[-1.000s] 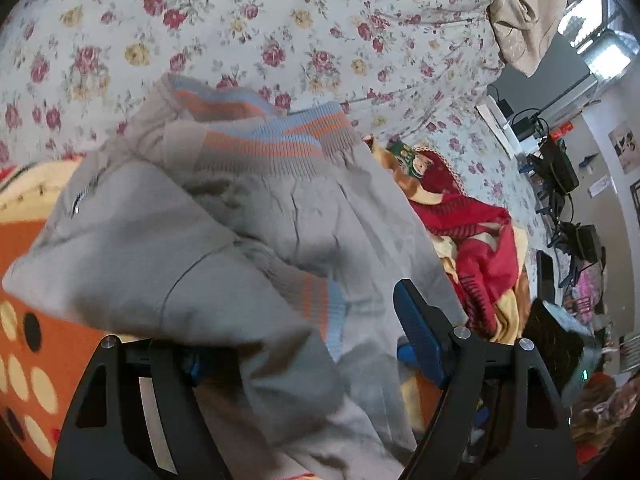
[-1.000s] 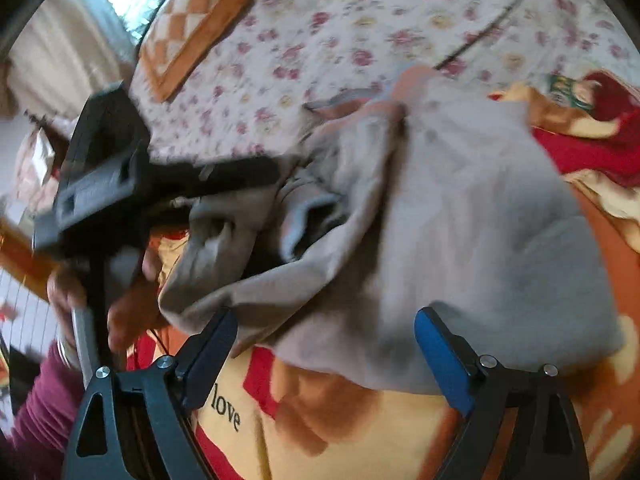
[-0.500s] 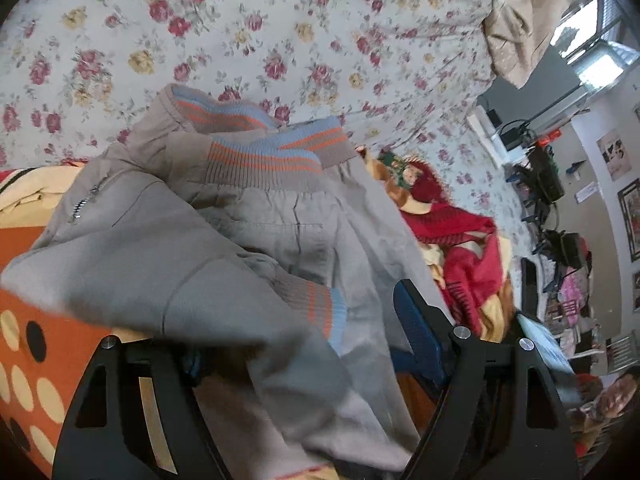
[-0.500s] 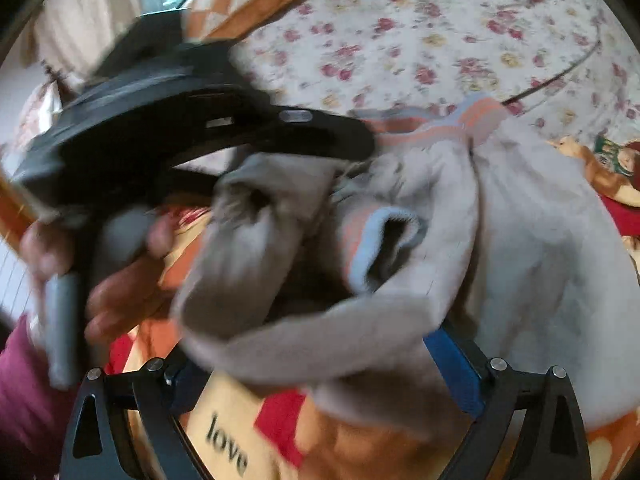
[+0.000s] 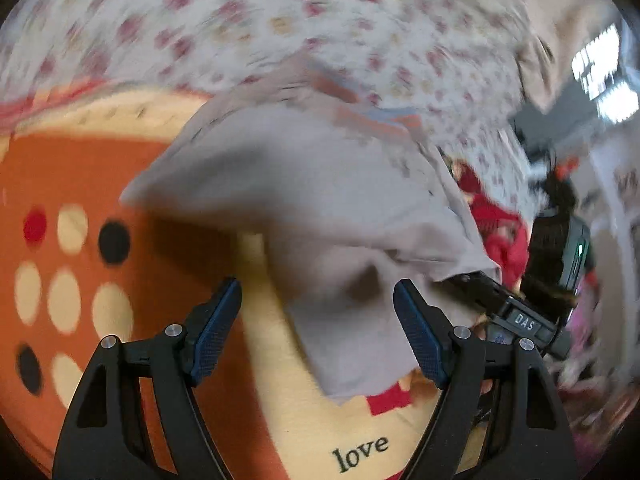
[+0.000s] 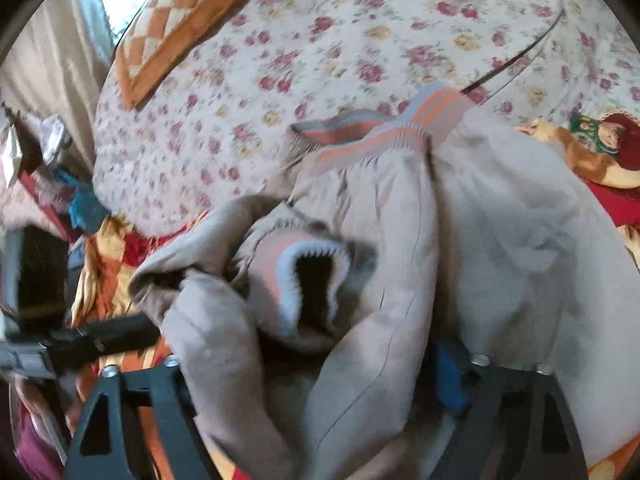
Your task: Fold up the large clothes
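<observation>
A grey jacket (image 5: 320,200) with orange and blue ribbed bands lies crumpled on the bed. In the blurred left wrist view its near corner hangs down between the fingers of my left gripper (image 5: 316,320), which is open, with neither blue pad pressing the cloth. In the right wrist view a sleeve of the jacket (image 6: 500,240) is draped across my right gripper (image 6: 316,372). The striped cuff (image 6: 312,280) gapes just ahead. The jaws are closing with the sleeve between them. One blue pad (image 6: 448,376) shows and the other is under cloth.
A floral sheet (image 6: 360,40) covers the bed, with an orange checked cushion (image 6: 176,28) at the back left. An orange and yellow blanket (image 5: 80,200) printed "love" lies under the jacket. Red cloth (image 5: 500,232) and room clutter sit to the right. A maroon sleeve (image 6: 32,448) shows low left.
My left gripper swung away fast and the jacket no longer lies over its jaws. In the right wrist view it dropped from upper left to low left. The sleeve now fills the right jaws.
</observation>
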Available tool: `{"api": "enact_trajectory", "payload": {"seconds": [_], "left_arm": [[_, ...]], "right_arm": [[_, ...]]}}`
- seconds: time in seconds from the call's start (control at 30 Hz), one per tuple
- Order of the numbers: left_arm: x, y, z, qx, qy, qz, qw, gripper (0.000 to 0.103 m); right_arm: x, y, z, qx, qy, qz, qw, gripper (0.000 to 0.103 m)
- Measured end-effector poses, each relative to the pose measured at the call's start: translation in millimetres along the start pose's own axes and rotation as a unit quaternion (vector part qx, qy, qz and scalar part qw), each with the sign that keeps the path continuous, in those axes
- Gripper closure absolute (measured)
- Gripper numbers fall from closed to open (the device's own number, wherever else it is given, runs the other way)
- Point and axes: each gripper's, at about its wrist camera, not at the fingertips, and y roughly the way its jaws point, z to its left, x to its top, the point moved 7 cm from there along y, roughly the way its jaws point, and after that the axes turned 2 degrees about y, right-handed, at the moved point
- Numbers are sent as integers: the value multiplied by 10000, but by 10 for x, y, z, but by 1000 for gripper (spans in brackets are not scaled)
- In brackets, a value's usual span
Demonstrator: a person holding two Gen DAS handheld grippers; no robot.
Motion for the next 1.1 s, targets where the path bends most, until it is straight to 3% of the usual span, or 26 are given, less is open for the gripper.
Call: {"api": "enact_trajectory", "payload": {"seconds": [0.13, 0.17, 0.2, 0.23, 0.3, 0.4, 0.47, 0.6, 0.73, 0.9, 1.03, 1.1], "left_arm": [[-62, -45, 332, -68, -785, -339, 9963, 24], [-55, -21, 401, 20, -937, -339, 9950, 24], [-38, 10, 451, 52, -1064, -331, 9938, 24], [-12, 40, 504, 65, -1215, -347, 9920, 24], [88, 88, 618, 80, -1518, -485, 9872, 24], [272, 157, 675, 85, -1734, -697, 9823, 24], [373, 229, 631, 118, -1684, -701, 9831, 24], [567, 286, 408, 82, -1459, -742, 9865, 24], [787, 261, 7, -176, -1200, -863, 9889, 24], [909, 345, -728, -318, -283, -804, 9958, 24], [776, 794, -880, 240, 38, -238, 9994, 24], [707, 928, -781, 753, 19, -66, 9971, 24]], "right_arm": [[70, 80, 63, -72, -120, -53, 9999, 18], [77, 104, 84, -109, -222, -57, 9997, 24], [76, 115, 97, -114, -279, -53, 9995, 41], [72, 136, 119, -80, -347, -26, 9994, 46], [81, 143, 126, -75, -339, -68, 9994, 54], [86, 146, 113, 13, -249, -93, 9996, 57], [94, 180, 85, 37, -188, -107, 9998, 57], [178, 55, 79, 202, -95, -290, 9993, 89], [378, -348, 126, 367, -226, -653, 9969, 91], [493, -911, -168, 57, -200, -1083, 9939, 92], [259, -859, -823, -674, 438, -761, 9939, 92], [56, -662, -1065, -830, 695, -49, 9941, 85]]}}
